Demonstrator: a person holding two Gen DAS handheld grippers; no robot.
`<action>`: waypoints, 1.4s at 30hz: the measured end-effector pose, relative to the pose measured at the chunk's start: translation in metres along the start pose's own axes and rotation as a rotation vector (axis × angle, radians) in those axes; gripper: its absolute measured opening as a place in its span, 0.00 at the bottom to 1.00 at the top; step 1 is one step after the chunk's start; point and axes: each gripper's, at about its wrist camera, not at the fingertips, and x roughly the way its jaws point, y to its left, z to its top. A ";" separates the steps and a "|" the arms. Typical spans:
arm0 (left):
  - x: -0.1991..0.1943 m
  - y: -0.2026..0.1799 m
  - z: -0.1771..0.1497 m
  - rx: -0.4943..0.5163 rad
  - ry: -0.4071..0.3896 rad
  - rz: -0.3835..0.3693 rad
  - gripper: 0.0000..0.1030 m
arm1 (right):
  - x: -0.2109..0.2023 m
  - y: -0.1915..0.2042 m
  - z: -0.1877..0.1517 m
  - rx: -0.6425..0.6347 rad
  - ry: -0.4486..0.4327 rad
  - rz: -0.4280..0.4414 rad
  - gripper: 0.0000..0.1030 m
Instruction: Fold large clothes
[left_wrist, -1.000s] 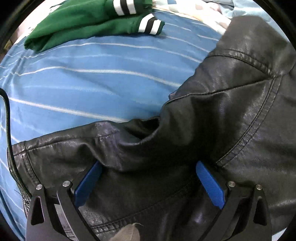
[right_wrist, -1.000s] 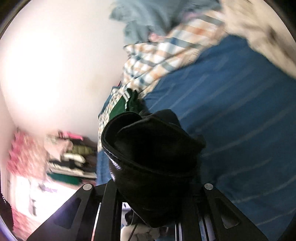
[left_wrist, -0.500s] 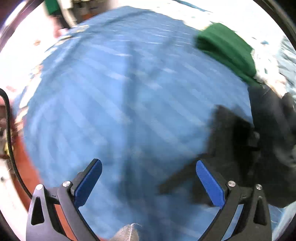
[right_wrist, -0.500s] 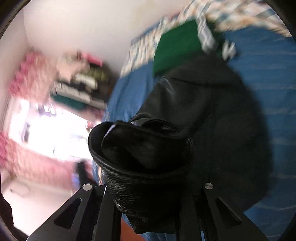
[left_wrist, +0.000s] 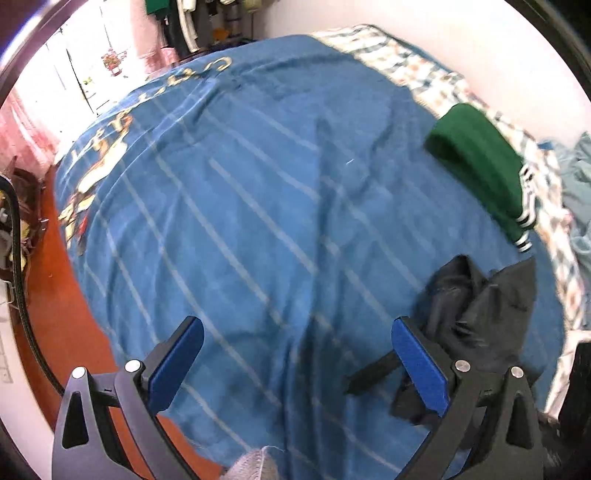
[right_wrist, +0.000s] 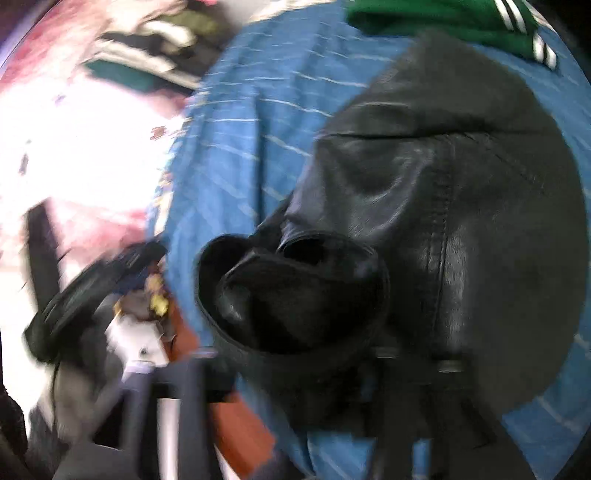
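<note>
Right of left gripper (left_wrist: 295, 358), spread and empty: black leather jacket (left_wrist: 480, 310), nearer right gripper (right_wrist: 402, 369); its cuff bunched there, pinch likely but blurred, cannot tell.

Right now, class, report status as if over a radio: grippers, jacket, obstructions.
Left gripper open, empty, above blue bedspread. Right gripper shut on black leather jacket, fingers hidden. Folded green garment lies beyond the jacket, near the bed's edge.

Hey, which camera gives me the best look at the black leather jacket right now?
The right wrist view: the black leather jacket fills most of it, with seams and a cuff opening visible despite blur. The left wrist view shows only a dark crumpled part at the lower right, beside the open left gripper.
</note>
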 end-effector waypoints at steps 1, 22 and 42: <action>-0.002 -0.004 0.004 -0.004 -0.003 -0.018 1.00 | -0.013 0.000 -0.001 -0.016 0.012 0.014 0.93; 0.073 -0.110 -0.003 0.206 0.075 -0.007 1.00 | 0.004 -0.126 0.076 0.342 0.074 -0.060 0.05; 0.048 -0.027 -0.053 -0.118 0.196 -0.009 1.00 | -0.073 -0.161 0.072 0.396 -0.094 -0.027 0.58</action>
